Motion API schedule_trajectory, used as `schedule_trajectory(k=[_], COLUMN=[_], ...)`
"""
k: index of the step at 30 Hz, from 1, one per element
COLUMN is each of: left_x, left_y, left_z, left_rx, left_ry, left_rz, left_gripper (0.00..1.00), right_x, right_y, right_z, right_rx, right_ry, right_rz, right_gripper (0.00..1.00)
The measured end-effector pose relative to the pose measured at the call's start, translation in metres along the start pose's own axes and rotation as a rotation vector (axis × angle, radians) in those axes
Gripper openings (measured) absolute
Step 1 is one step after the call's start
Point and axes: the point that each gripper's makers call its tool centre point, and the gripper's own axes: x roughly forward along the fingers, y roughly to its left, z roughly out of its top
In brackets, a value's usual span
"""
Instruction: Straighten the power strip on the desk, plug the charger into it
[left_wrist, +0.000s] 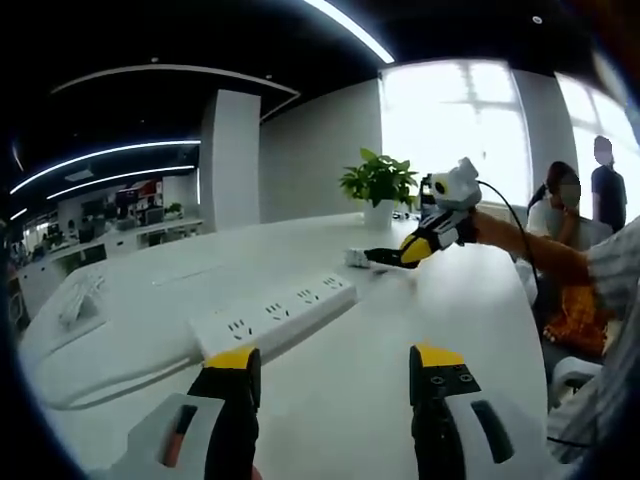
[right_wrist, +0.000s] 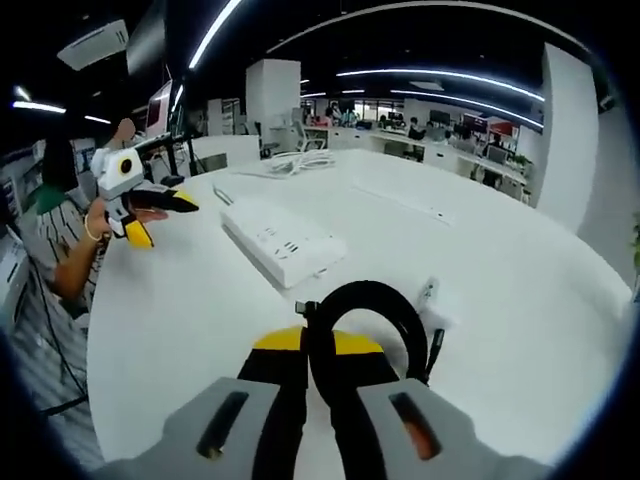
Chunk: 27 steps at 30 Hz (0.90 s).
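Note:
A long white power strip (left_wrist: 275, 315) lies at an angle on the white desk (left_wrist: 480, 320), just beyond my left gripper (left_wrist: 335, 365), which stands open with nothing between its fingers. The power strip (right_wrist: 285, 240) lies ahead of my right gripper (right_wrist: 318, 345), which is shut on a looped black charger cable (right_wrist: 372, 300). The small white charger (right_wrist: 428, 293) rests on the desk beside the loop. The left gripper view has the right gripper (left_wrist: 385, 257) low over the charger (left_wrist: 358, 258). In the right gripper view the left gripper (right_wrist: 165, 220) hovers open, held by a hand.
A potted plant (left_wrist: 380, 185) stands at the desk's far edge. A white cable bundle (left_wrist: 80, 295) lies at the left end, trailing from the strip. Two people (left_wrist: 560, 205) are beyond the desk on the right. The desk top around the strip is bare.

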Motion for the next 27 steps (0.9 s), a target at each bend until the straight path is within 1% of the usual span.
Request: schedule_trajectory(k=[4,6,9,10,17,22,25,27], left_x=[-0.001,-0.002,-0.002,-0.002,0.000,0.002,0.003,0.003], left_y=[0.001,0.002,0.002,0.002,0.003,0.003,0.003,0.004], left_z=[-0.001,0.000,0.000,0.000,-0.001,0.000,0.000,-0.001], left_rx=[0.002,0.001,0.001,0.001,-0.001,-0.008,-0.008,-0.009], left_ry=[0.004,0.004,0.004,0.005,0.008,0.002,0.004,0.006], left_rz=[0.003,0.006,0.010,0.009,0.009,0.007,0.005,0.005], left_gripper=[0.61,0.61,0.61,0.61,0.61,0.61,0.61,0.61], right_x=[0.000,-0.001,-0.002,-0.003,-0.011,-0.009,-0.009,-0.011], right_y=[-0.004,-0.006,-0.011,-0.012,-0.011,-0.009,-0.012,-0.015], right_z=[0.008,0.011,0.019,0.022,0.044,0.057,0.065,0.072], right_rx=[0.050,0.101,0.181,0.196,0.181,0.147,0.152,0.153], right_ry=[-0.076,-0.101,-0.171,-0.192,-0.288,-0.326,-0.370,-0.416], right_rz=[-0.026,-0.046,-0.074,-0.079,-0.115,-0.131,-0.144,-0.171], right_gripper=[0.05,0.05,0.05,0.05,0.05,0.05,0.05,0.05])
